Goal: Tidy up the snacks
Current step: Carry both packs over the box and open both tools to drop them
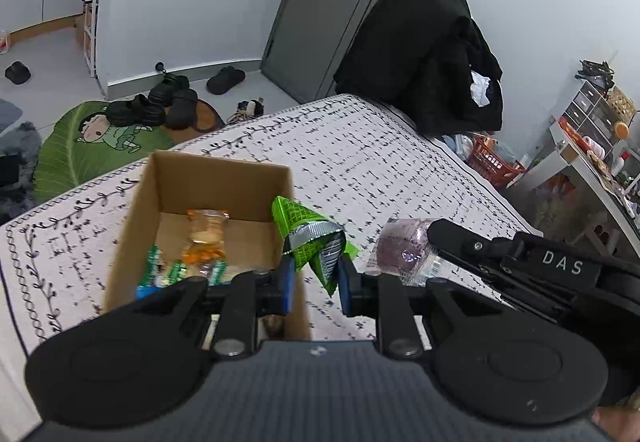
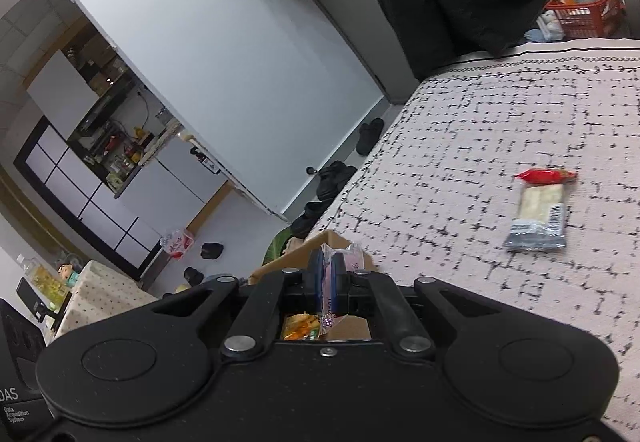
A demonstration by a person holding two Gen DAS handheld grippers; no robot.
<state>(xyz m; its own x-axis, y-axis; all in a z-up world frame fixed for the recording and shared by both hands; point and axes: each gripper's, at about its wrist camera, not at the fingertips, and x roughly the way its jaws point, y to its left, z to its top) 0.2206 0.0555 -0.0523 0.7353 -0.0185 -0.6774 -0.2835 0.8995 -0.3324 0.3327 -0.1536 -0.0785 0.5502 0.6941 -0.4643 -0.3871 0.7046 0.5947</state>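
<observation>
Left tongs [image 1: 316,284] clamp a green packet [image 1: 316,242] by its corner, right tongs [image 2: 327,278] clamp a purple wrapper [image 2: 331,284]; either could slip loose short of the cardboard box [image 1: 212,177] at frame centre.

Black coat [image 1: 420,57] heaped behind patterned cloth [image 1: 360,145]; slippers [image 1: 172,101] on floor.

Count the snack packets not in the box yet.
3: green packet in left gripper, purple packet in right gripper, red-ended packet on the bed; others may be hidden.
</observation>
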